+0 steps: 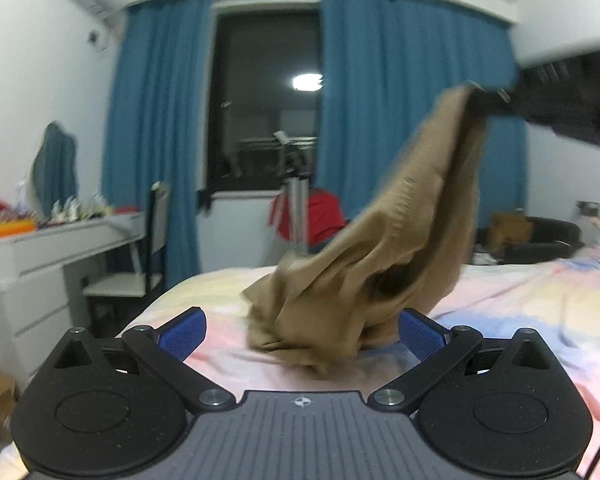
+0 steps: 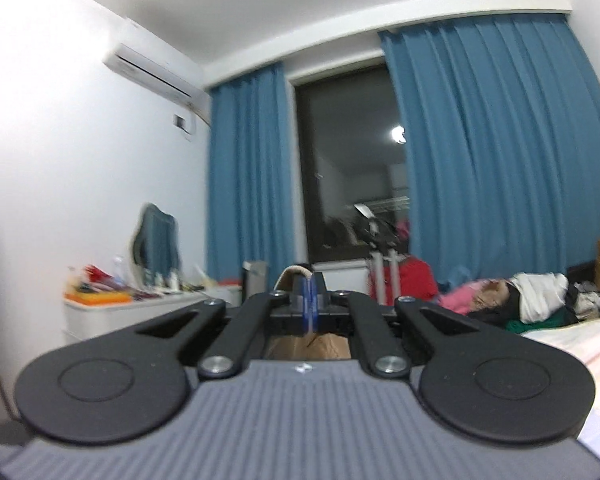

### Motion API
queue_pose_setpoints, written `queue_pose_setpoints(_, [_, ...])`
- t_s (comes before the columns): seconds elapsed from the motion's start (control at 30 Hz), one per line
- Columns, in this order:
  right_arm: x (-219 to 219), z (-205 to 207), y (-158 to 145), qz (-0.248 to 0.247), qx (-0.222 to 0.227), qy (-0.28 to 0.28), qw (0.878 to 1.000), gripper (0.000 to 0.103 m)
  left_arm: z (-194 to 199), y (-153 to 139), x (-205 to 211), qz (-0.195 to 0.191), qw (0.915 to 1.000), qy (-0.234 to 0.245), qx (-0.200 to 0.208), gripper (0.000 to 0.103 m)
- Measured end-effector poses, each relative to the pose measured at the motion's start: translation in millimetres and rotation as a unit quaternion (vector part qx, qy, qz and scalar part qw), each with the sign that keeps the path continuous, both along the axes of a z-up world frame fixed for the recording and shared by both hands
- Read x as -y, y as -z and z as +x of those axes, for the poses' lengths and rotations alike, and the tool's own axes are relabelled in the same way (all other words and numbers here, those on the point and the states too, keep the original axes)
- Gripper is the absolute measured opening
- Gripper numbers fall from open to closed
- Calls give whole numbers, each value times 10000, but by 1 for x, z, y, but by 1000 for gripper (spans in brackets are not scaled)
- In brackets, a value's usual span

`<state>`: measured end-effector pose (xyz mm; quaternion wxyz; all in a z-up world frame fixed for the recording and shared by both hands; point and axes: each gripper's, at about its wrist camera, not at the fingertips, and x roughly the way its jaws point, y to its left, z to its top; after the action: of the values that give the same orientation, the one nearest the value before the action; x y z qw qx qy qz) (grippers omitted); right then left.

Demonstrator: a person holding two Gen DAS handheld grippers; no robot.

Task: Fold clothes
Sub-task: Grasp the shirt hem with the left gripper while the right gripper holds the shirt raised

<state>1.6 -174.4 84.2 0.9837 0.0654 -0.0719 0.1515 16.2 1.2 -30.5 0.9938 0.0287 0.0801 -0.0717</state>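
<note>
Bedding (image 1: 532, 304) in pale pink, yellow and blue patches covered the bed, rumpled in soft folds. A tan garment (image 1: 384, 240) rose from it in a slanted drape: its lower bulk lay bunched on the sheet, while one top corner was pinched high at the right edge of the left wrist view by the right gripper (image 1: 480, 100). In the right wrist view that same gripper (image 2: 309, 300) had its blue pads pressed together on a thin edge of the tan cloth, with more of the fabric hanging below the linkage. The left gripper (image 1: 302, 334) hung low over the bed with its blue pads (image 1: 184, 334) spread wide, nothing between them; the heap of cloth sat just beyond and partly covered the inner edge of the right-hand pad.

Blue curtains (image 1: 156, 152) framed a dark window (image 1: 266, 104) that reflected a ceiling light. A white air conditioner (image 2: 156, 70) was mounted high on the left wall. Below it stood a white desk (image 1: 60, 240) crowded with small colourful items, a chair (image 1: 140, 256) beside it. A red cloth (image 1: 324, 216) hung near the window, and a pile of mixed clothes (image 2: 532, 296) lay at the far side of the bed.
</note>
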Motion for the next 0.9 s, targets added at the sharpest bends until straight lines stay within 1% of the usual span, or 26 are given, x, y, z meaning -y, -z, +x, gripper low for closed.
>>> queue_pose_setpoints(0.07, [2, -8, -2, 106, -55, -141, 9998, 5, -1, 3, 9, 125, 9999, 87, -1, 103])
queue_pose_setpoints(0.13, [1, -5, 3, 105, -181, -204, 9996, 5, 0, 8, 18, 274, 9995, 137, -30, 103])
queue_pose_setpoints(0.27, [2, 6, 21, 177, -637, -422, 9969, 5, 8, 20, 36, 543, 9984, 151, -105, 103])
queue_pose_setpoints(0.33, [6, 13, 28, 361, -840, -579, 9941, 5, 15, 26, 45, 673, 9975, 118, -188, 103])
queue_pose_setpoints(0.4, [7, 19, 33, 434, -981, -599, 9924, 5, 26, 34, 55, 810, 9960, 111, -354, 103])
queue_pose_setpoints(0.47, [7, 24, 37, 410, -1070, -478, 9923, 5, 37, 44, 61, 884, 9940, 218, -600, 103])
queue_pose_setpoints(0.53, [11, 31, 43, 489, -1201, -314, 9911, 5, 48, 55, 67, 986, 9908, 261, -889, 102])
queue_pose_setpoints(0.63, [20, 41, 52, 544, -1406, 31, 9886, 5, 65, 73, 74, 1263, 9826, 141, -1351, 96])
queue_pose_setpoints(0.7, [27, 47, 59, 587, -1535, 231, 9861, 5, 78, 85, 76, 1360, 9762, -23, -1689, 88])
queue_pose_setpoints(0.77, [31, 54, 67, 691, -1709, 309, 9824, 5, 90, 93, 73, 1269, 9730, -56, -1927, 69])
queue_pose_setpoints(0.8, [32, 57, 71, 728, -1788, 335, 9806, 5, 95, 95, 71, 1183, 9725, -36, -2007, 63])
queue_pose_setpoints(0.83, [32, 61, 75, 701, -1871, 388, 9791, 5, 99, 95, 66, 1085, 9727, -1, -2051, 48])
queue_pose_setpoints(0.87, [31, 65, 78, 610, -1973, 477, 9773, 5, 101, 93, 58, 947, 9736, 24, -2078, 36])
queue_pose_setpoints(0.9, [29, 70, 82, 519, -2075, 565, 9752, 5, 102, 90, 50, 755, 9746, 36, -2106, 32])
